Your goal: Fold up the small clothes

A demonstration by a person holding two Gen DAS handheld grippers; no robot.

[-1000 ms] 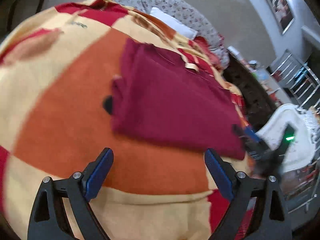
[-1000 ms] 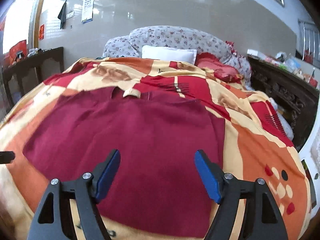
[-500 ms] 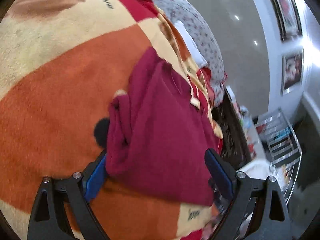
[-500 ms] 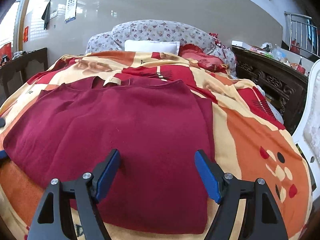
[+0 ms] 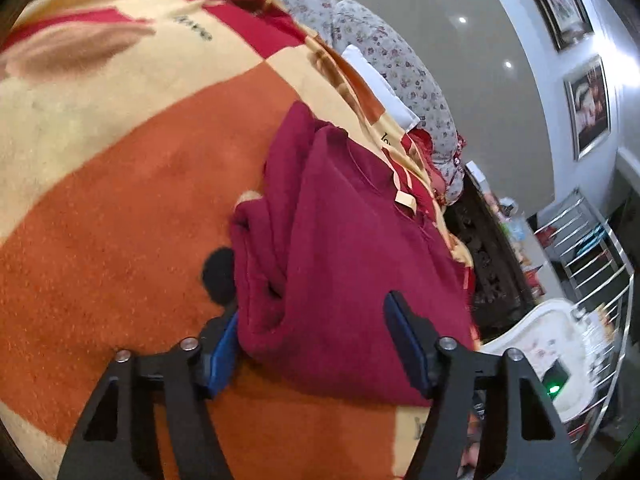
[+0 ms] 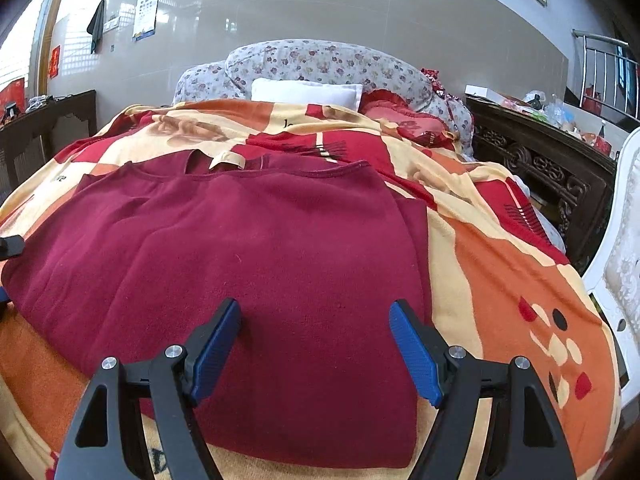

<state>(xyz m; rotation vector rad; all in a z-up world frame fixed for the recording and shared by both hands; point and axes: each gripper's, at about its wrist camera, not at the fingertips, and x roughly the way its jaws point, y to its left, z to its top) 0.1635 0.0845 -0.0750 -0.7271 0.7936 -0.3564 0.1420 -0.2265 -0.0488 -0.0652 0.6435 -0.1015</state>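
Dark red knit top (image 6: pixel 248 248) lies partly folded on a patterned fleece blanket (image 6: pixel 508 276) covering a bed. Neckline with a beige label (image 6: pixel 227 160) sits at the far end of the top; hem is at the near edge. Right side of the top has a narrow strip folded under or over, can't tell which. Left side is bunched into loose folds (image 5: pixel 264 256) in the left wrist view.

Left gripper (image 5: pixel 316 344) released, jaws wide apart, straddling the near-left corner of the top. Its left blue pad (image 5: pixel 222 350) sits against the bunched edge of the fabric, partly hidden by it; right pad (image 5: pixel 408 340) is above the flat part of the top. Not clamped on cloth. A black dot in the blanket print (image 5: pixel 218 276) shows just left of the folds.

Right gripper (image 6: pixel 316 348) released too, jaws wide, hovering over the near middle of the top. Both blue pads (image 6: pixel 414 354) are over red fabric; contact unclear.

Far end of bed: white pillow (image 6: pixel 306 94), floral grey cushion (image 6: pixel 312 60), red frilled pillow (image 6: pixel 400 114). Dark carved wood cabinet (image 6: pixel 540 160) to the right with clutter on top. White chair back (image 6: pixel 624 248) at near right. Eye chart (image 6: pixel 146 4) on the far wall at left. Framed pictures (image 5: pixel 588 108) on the wall in the left wrist view.
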